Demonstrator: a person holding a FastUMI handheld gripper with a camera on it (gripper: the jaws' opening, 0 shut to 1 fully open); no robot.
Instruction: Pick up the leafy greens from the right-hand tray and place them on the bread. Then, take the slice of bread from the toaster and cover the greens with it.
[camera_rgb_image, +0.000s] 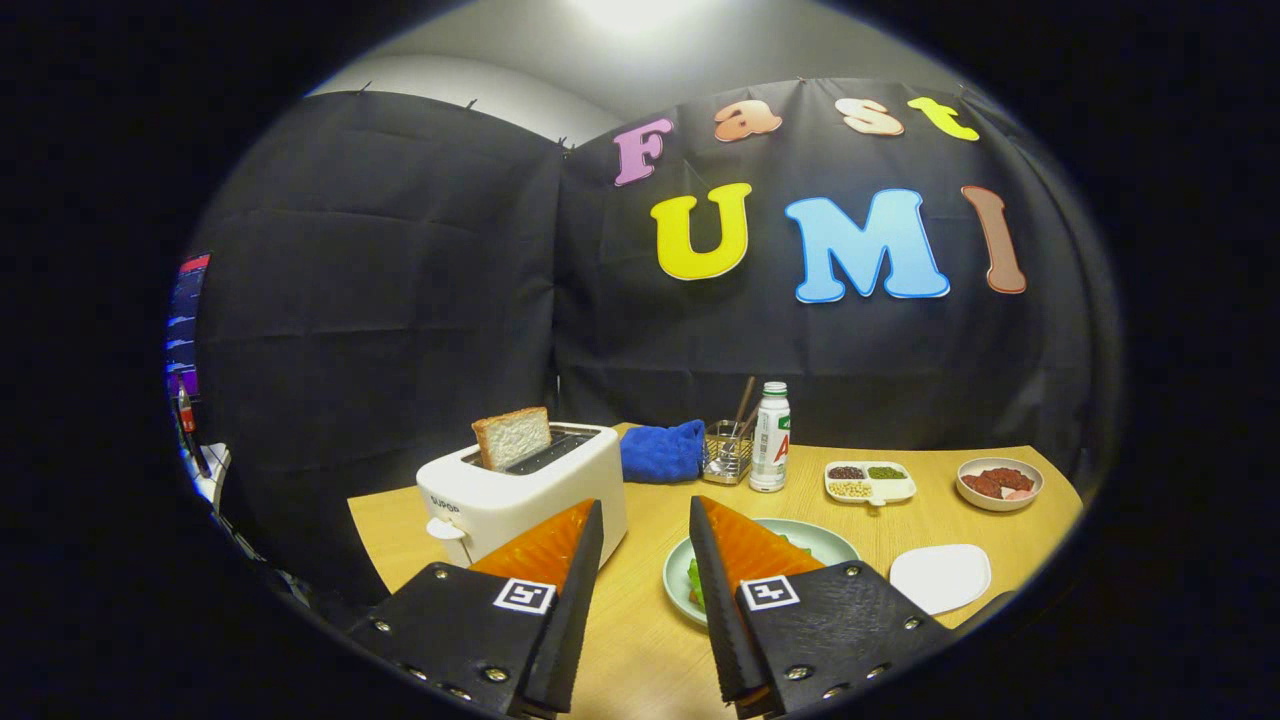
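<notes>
Gripper (646, 503) open, fingers spread wide, nothing between them. Just behind the right finger, one green plate (830, 540) with one clump of leafy greens (693, 578) on it; any bread beneath hidden by the finger. Right of the plate, one white tray (940, 577). Beyond the left finger, one toaster (520, 490), one slice of bread (512, 436) standing up out of its slot. Probably in hand: fetching that slice. Calls for swinging left, rising over the slot, closing on the slice's flat faces, lifting straight up. Farther back: one blue cloth (660, 452), one wire holder (727, 452), one bottle (770, 440), one divided dish (870, 483), one bowl (999, 484).
</notes>
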